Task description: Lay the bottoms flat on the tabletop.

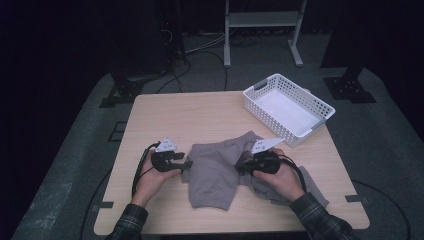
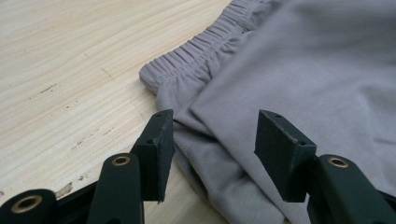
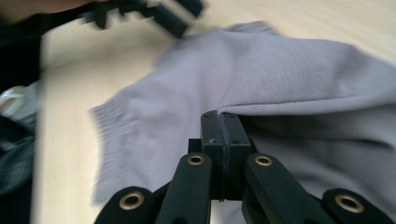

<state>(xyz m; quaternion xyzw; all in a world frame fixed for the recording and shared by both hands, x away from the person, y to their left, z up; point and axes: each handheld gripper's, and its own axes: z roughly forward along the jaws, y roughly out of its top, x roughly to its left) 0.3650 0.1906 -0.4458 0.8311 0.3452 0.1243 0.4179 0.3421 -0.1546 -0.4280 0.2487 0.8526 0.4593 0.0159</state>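
Between the two grippers, on the light wooden table (image 1: 165,112), lies a pair of grey shorts (image 1: 215,172), partly folded over on itself, its elastic waistband (image 2: 196,49) bunched beyond the left jaws in the left gripper view. The left gripper (image 2: 212,140) has its jaws apart, with a folded edge of the grey cloth lying in the gap between the two pads; neither pad presses on the fabric, and the left-hand pad stands over bare wood just beside the garment's edge. In the high view this left gripper (image 1: 187,164) sits at the left edge of the shorts, held low in the person's left hand (image 1: 152,182).

The right gripper (image 3: 224,123) has its jaws brought together, and a fold of the shorts runs right up to the tips of the pads, so it is clamped on the cloth; the rest of the fabric spreads out past the jaws and to either side. In the high view the right gripper (image 1: 240,165) sits on the right part of the garment, gripped by the right hand (image 1: 282,182).

Well beyond the right jaws, toward the far right corner of the table, stands a white perforated plastic basket (image 1: 320,105).
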